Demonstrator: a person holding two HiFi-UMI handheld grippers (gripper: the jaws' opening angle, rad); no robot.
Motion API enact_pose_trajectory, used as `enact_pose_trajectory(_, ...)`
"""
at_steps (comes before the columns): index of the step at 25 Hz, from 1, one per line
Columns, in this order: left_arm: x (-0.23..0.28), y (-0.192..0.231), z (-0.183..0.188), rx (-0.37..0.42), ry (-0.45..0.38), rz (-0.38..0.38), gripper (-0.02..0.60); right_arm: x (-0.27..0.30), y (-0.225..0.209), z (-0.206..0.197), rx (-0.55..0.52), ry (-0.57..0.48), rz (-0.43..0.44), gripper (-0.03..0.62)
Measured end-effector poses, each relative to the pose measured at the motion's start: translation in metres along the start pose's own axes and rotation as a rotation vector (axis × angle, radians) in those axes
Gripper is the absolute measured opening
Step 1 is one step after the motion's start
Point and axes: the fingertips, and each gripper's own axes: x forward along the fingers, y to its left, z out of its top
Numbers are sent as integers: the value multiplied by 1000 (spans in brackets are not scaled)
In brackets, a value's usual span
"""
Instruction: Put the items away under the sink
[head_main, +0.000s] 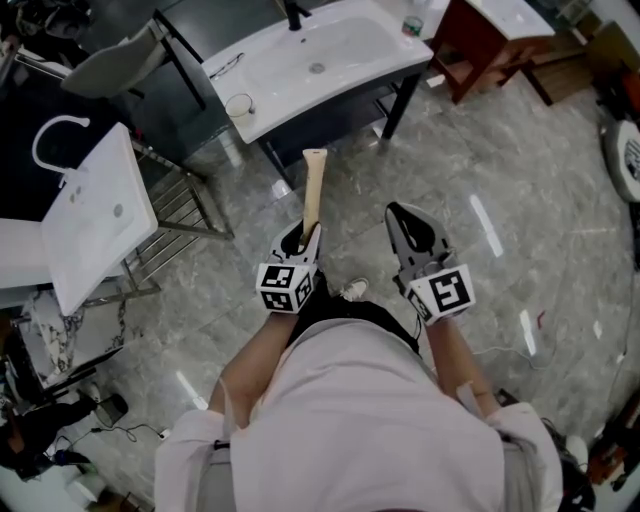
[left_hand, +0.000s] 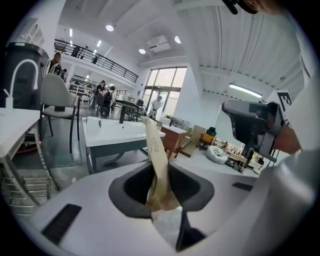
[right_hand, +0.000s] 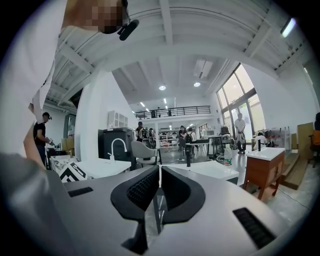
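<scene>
1. Left tongs (head_main: 304, 238) are pinching the bottom end of a long kraft-paper packet (head_main: 313, 190). The rest sticks out free past the tips toward 12 o'clock. In the left gripper view the paper (left_hand: 156, 150) is crumpled where the pads bite and leans slightly.
2. Right tongs (head_main: 403, 215) are pressed together and empty. In the right gripper view the pads meet edge to edge (right_hand: 159, 187).
3. Target as I read it is the white sink (head_main: 330, 55) on the dark frame at 12 o'clock, since the packet points there. It is well apart from the packet tip. The bay under it is dark from the head view, so I can't tell what's inside.
4. There is a second white basin (head_main: 100, 215) at 9 o'clock, with a wire rack (head_main: 175, 215) below it. I'm not aiming there.
5. Step in hand, my read: carry to the sink. Come in at the open front, drop low and level the left tongs so the packet slides in lengthwise under the basin. Stay clear of the frame leg (head_main: 400, 108) at 1 o'clock.
6. The grip is on one end only and the paper is soft, so it will likely flop or pivot. Move slowly with a constant pinch, and release only once it rests on something.
7. Writing: a thin line of small print runs along the packet in the left gripper view, too small to read. The marker cubes (head_main: 287, 287) carry black-and-white square patterns, no words. No brand is visible.
</scene>
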Motion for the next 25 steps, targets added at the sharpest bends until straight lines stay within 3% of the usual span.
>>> enact_pose_trajectory(16, 52, 16, 9, -23, -6, -6, 97, 2, -34, 3, 25, 4, -46, 38)
enact_pose_trajectory(25, 82, 34, 18, -30, 25, -30, 97, 39, -54, 0, 47, 29, -64, 38)
